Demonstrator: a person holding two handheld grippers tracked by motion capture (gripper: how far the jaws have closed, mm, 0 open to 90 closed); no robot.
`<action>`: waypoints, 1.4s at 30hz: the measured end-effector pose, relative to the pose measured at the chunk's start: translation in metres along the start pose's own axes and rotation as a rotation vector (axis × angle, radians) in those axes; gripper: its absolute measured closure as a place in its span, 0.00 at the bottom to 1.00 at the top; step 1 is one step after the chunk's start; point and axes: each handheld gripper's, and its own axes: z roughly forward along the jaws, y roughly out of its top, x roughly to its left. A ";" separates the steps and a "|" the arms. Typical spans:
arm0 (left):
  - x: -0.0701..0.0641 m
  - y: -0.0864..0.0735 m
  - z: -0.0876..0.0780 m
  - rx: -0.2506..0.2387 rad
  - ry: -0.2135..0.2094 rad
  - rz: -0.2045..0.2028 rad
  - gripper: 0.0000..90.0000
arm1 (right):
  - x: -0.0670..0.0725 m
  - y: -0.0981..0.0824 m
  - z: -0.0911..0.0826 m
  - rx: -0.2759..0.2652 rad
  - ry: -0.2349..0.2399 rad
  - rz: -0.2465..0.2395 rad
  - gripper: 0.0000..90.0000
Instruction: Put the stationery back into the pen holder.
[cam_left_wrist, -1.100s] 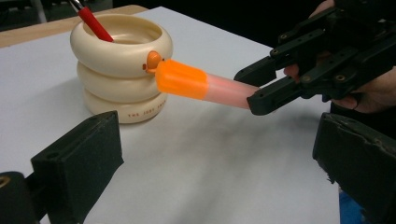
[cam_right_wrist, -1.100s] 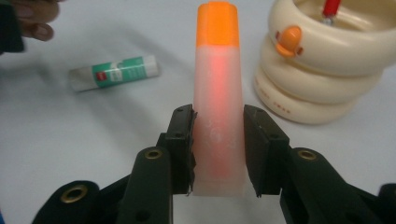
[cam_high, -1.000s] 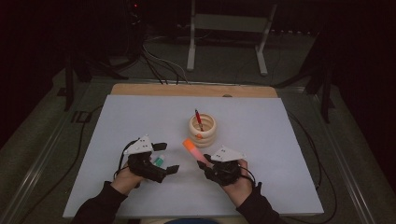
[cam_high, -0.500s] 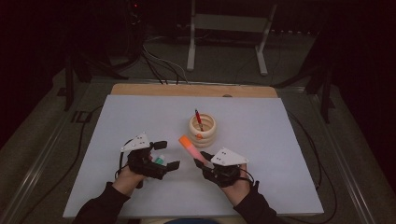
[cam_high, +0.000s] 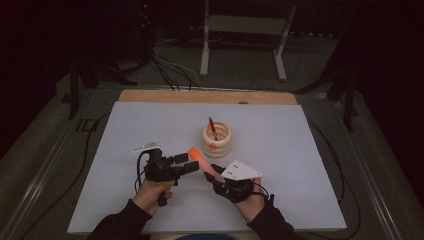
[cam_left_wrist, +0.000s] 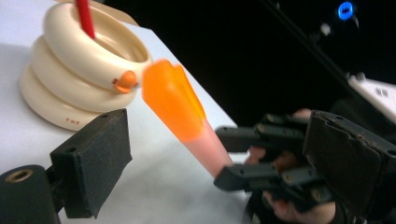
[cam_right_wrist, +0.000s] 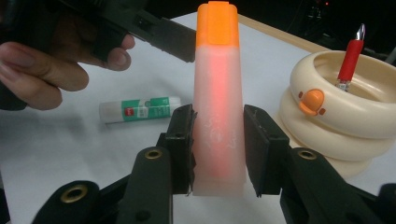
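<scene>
A highlighter (cam_right_wrist: 218, 116) with a pale pink body and an orange cap (cam_left_wrist: 170, 95) points up and away, tilted above the white table. My right gripper (cam_right_wrist: 218, 140) is shut on its lower body. In the high view the right gripper (cam_high: 211, 173) sits at front centre with the highlighter (cam_high: 198, 157) slanting up to the left. My left gripper (cam_high: 189, 162) reaches in from the left. It is open, and in its own view the left gripper (cam_left_wrist: 215, 140) has a pad (cam_left_wrist: 93, 168) on each side of the highlighter without touching it.
A cream holder made of stacked rings (cam_high: 216, 138) stands just behind the grippers with a red pen (cam_high: 212, 127) in it. A green and white glue stick (cam_right_wrist: 140, 108) lies on the white table sheet (cam_high: 300, 150) below the left hand. Broad bare sheet lies to the right.
The right gripper has carried the highlighter a little left and tilted it toward the left gripper. The left gripper has swung its open jaws to either side of it.
</scene>
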 end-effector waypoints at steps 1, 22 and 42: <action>0.001 0.000 -0.001 -0.014 0.017 -0.013 0.17 | 0.000 0.000 0.000 -0.004 0.000 0.002 0.72; 0.004 -0.006 0.001 -0.052 -0.038 -0.154 0.81 | 0.004 -0.002 0.002 0.009 0.002 -0.019 0.72; -0.009 0.016 -0.015 -0.096 0.024 0.040 0.82 | -0.021 -0.005 -0.009 -0.024 0.003 0.112 0.20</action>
